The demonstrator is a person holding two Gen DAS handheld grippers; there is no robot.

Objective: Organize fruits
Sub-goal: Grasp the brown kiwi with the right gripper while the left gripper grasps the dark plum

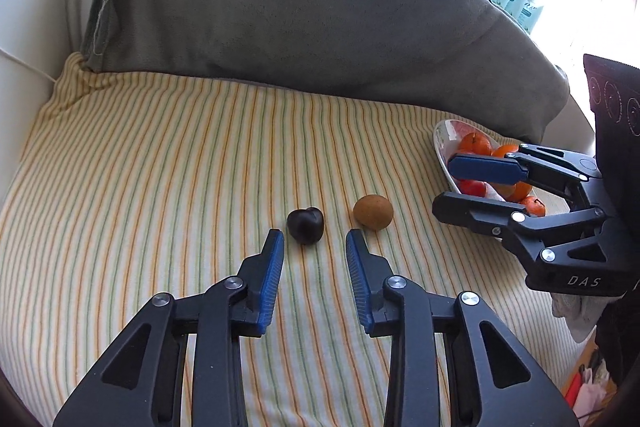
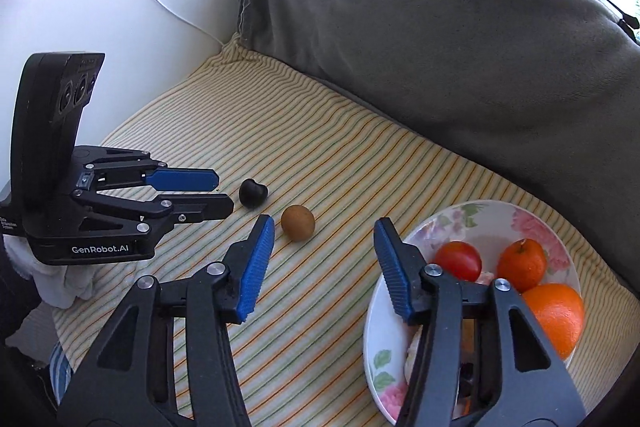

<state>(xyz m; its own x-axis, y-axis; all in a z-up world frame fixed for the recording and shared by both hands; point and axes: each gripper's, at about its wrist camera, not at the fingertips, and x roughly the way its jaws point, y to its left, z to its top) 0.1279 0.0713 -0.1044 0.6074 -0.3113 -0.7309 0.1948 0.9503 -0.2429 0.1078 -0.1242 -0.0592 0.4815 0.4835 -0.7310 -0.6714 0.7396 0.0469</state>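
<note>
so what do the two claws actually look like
Both are matte black linkage frames with silver rivets and ribbed blue finger pads. The left claw carries white "GenRobot.AI" lettering and a black camera block on top; the right claw shows "DAS". White cloth shows behind each.
</note>
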